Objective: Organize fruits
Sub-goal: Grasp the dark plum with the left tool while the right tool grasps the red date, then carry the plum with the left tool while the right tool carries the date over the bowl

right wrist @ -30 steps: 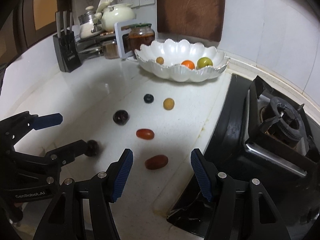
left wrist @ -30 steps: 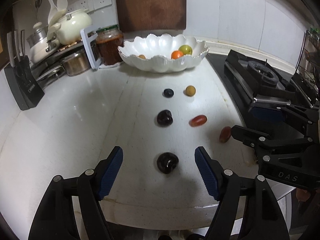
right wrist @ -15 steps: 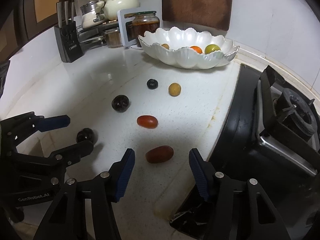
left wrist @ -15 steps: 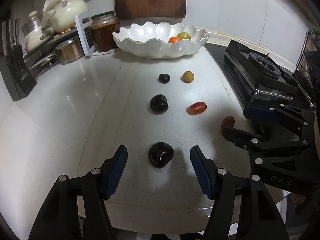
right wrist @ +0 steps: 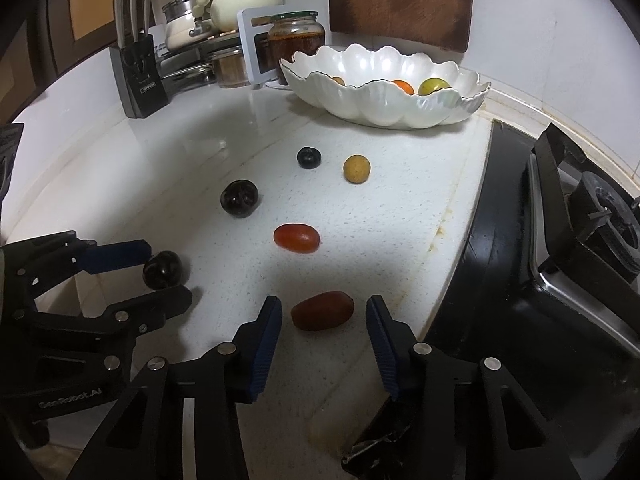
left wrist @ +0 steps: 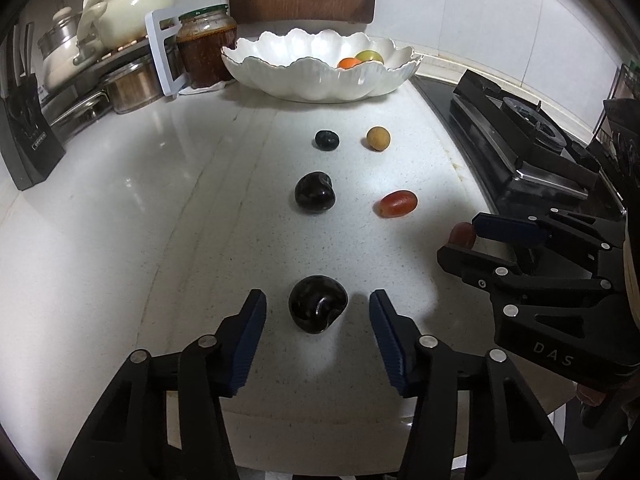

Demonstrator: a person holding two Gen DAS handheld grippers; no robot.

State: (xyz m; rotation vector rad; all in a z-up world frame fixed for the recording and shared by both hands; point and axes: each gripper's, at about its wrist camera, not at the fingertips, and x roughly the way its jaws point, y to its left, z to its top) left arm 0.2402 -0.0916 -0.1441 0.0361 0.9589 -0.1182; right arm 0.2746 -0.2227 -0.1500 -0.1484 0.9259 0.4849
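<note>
Both tongs stand spread over the white speckled countertop [left wrist: 168, 208]: our left gripper [left wrist: 318, 312] brackets a glossy dark round fruit [left wrist: 318, 309] without touching it, and our right gripper [right wrist: 323, 314] brackets an oblong dark-red fruit [right wrist: 322, 310], its ribbed blue pads [right wrist: 267, 336] clear of the skin on either side.

We count six loose fruits on the counter, set in two rows of three. The left row holds the near dark fruit, a second glossy dark fruit [left wrist: 315, 197] beyond it, and a small matte black berry [left wrist: 326, 140] farthest out. The right row holds the dark-red one, a brighter red oval tomato [right wrist: 297, 237], and a round tan fruit [right wrist: 356, 168].

A scalloped white ceramic bowl [right wrist: 384, 108] sits at the back of the counter, well apart from the rows. From the right wrist we see three fruits in it: one orange [right wrist: 403, 86], one yellow-green [right wrist: 434, 85], and one small tan fruit [right wrist: 337, 80] mostly hidden by the rim.

Behind the bowl stand one glass jar [left wrist: 206, 50] of reddish-brown contents with a green lid and one wooden board [right wrist: 400, 0] against the tiled wall. A black knife block [right wrist: 138, 76] stands at the left, a black gas stove [right wrist: 580, 232] at the right.
</note>
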